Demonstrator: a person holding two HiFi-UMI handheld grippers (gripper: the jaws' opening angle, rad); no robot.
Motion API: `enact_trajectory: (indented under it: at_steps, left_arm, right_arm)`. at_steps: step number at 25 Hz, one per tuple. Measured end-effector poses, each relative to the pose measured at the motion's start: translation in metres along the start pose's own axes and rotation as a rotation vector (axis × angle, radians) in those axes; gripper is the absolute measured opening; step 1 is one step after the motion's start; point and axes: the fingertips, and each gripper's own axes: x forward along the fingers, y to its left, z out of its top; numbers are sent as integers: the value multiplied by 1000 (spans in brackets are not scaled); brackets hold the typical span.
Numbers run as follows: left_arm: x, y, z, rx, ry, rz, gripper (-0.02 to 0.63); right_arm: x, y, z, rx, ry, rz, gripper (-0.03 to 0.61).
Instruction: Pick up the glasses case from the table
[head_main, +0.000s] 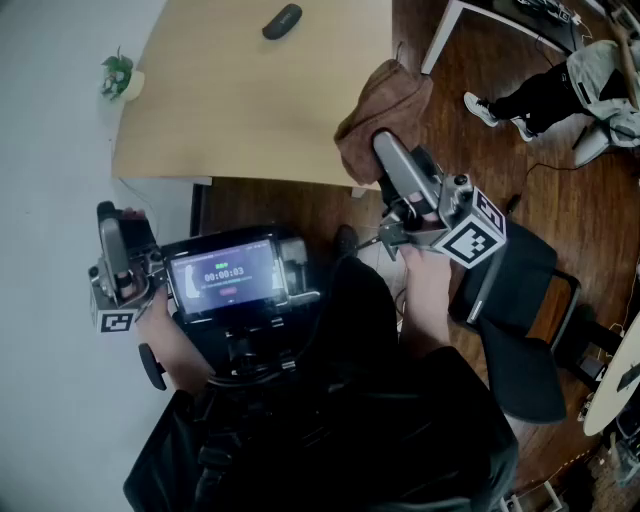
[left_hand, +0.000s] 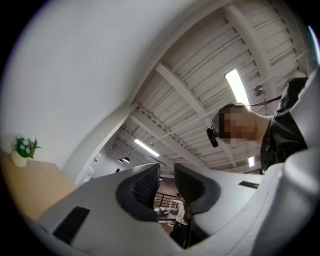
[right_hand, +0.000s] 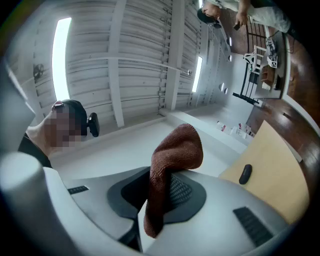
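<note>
Plant (head_main: 118, 75): on left edge of table (head_main: 230, 110).
Left gripper (left_hand: 166, 184): jaws clenched together, nothing between them.
Glasses case (head_main: 282, 20): lying on table's far side, well apart from both grippers.
Right gripper (right_hand: 159, 192): jaws clamped on brown cloth (right_hand: 175, 150), at table's near right corner.

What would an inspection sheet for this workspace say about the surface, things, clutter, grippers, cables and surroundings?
Surface: light wooden table top, mostly bare.
Job's things: dark oval glasses case lies on the far part of the table, untouched.
Clutter: small potted plant at the table's left edge; brown towelling cloth.
Grippers: right gripper shut on the cloth; left gripper shut, empty; neither is near the case.
Cables: what looks like a thin dark lead on the floor.
Surroundings: dark wooden floor, black chair, a seated person.
</note>
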Motion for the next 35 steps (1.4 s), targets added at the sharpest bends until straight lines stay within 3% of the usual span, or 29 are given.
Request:
enact_trajectory:
  at_steps: [2, 4, 7, 10, 15, 17, 21, 27, 31, 35]
  left_arm:
    - [-30, -15, -18, -75, -5, 154, 74]
    - [-47, -11, -30, -109, -7, 236, 74]
    - [-57, 9, -27, -43, 19, 239, 74]
    - [-69, -33, -18, -37, 26, 234, 78]
    - [-110, -84, 12, 48, 103, 267, 157]
    - [-99, -63, -7, 47, 163, 270, 172]
    - [-60, 14, -69, 7, 295, 275, 240]
    - [-33, 29, -107, 67, 470, 295, 330]
    - [-8, 59, -160, 84, 598, 239, 384]
    - [-17, 62, -184, 140, 686, 250, 425]
  right_arm:
    - [-12, -4, -11, 44, 137, -71, 61]
    - [-16, -10, -19, 60, 208, -119, 61]
    - [-11, -5, -23, 57, 176, -109, 61]
    - [-28, 26, -26, 35, 202, -133, 61]
    - [-37, 115, -39, -23, 234, -106, 61]
    - [-27, 107, -38, -26, 230, -113, 61]
    - [-9, 50, -35, -52, 255, -207, 61]
    - [-10, 70, -20, -71, 261, -231, 61]
    - [-17, 66, -16, -100, 217, -290, 61]
    - [-25, 75, -26, -92, 216, -290, 61]
